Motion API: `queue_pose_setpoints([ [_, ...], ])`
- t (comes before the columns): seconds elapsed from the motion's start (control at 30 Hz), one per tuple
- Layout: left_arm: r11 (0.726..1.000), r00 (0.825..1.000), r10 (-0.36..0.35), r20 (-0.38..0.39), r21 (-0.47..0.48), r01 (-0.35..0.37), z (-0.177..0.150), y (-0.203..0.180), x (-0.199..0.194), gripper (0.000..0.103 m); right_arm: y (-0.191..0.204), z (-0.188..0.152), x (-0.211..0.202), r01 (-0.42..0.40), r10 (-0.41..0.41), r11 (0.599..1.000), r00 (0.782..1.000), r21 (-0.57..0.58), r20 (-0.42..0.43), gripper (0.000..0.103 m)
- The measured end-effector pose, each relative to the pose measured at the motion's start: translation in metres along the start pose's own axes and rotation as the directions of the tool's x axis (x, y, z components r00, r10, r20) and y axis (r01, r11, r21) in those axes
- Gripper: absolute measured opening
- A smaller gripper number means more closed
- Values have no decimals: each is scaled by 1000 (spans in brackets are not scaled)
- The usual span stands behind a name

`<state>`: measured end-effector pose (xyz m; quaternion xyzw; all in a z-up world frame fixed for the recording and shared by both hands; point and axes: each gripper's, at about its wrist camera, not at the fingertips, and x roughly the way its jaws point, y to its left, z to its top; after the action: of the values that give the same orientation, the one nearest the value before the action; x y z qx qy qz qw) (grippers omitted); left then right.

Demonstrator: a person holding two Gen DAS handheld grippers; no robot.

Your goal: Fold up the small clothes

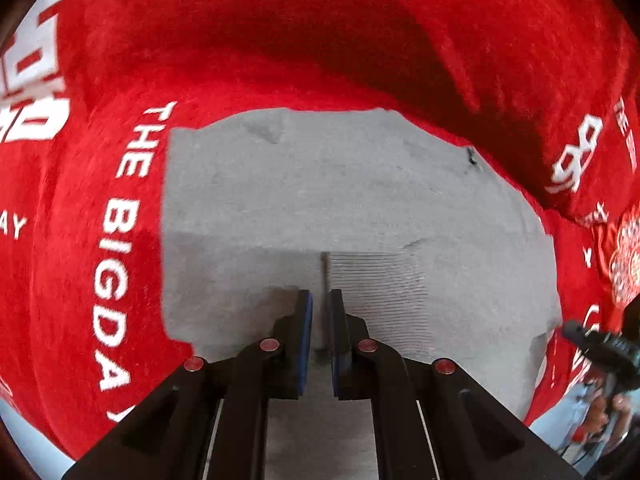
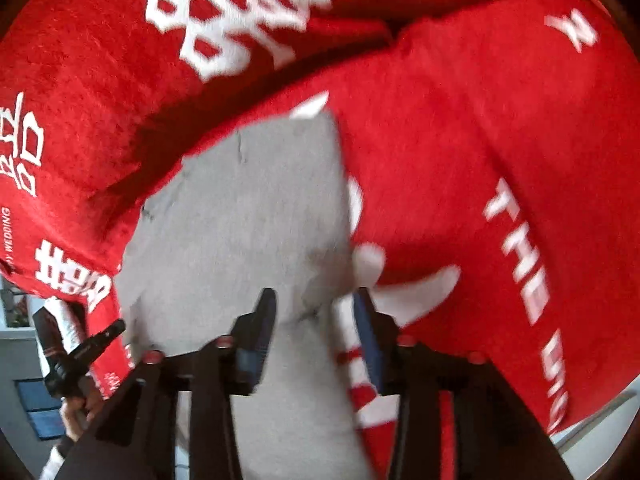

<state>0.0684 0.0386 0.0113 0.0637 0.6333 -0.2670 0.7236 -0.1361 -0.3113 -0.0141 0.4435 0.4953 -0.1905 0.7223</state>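
We see a gray garment (image 1: 352,208) spread flat on a red blanket w/ white lettering (image 1: 100,240), no container around it. Our left gripper (image 1: 319,304) has its 2 blue-padded jaws pinched nearly together on the garment's ribbed edge; our right gripper (image 2: 316,300) stands parted over the gray garment's (image 2: 248,216) side edge. Right view is motion-blurred, so contact there is unclear.

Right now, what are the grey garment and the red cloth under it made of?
Grey garment: looks like soft matte knit, probably cotton; fine ribbing shows near one edge. Red cloth: fuzzy, plush pile, velvet or fleece-like, with flat white printed lettering. Exact fibres can't be told.
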Motion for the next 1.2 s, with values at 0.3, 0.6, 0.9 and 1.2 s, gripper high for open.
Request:
queue_pose_setpoints([
  [0.3, 1000, 999, 30, -14, 0, -30, 7, -24, 19, 8, -14, 73, 57, -44, 46, 995, 999, 86, -17, 41],
  [0.6, 999, 999, 48, -14, -1, -48, 18, -38, 33, 8, -9, 90, 54, 79, -78, 997, 997, -3, 20, 7],
  [0.9, 995, 995, 101, 28, 19, -101, 29, -30, 16, 8, -40, 76, 31, -2, 1, 991, 1000, 131, 10, 6],
  [1.2, 991, 997, 77, -25, 107, -74, 1, -43, 14, 8, -14, 13, 35, -23, 26, 999, 997, 35, -77, 6],
])
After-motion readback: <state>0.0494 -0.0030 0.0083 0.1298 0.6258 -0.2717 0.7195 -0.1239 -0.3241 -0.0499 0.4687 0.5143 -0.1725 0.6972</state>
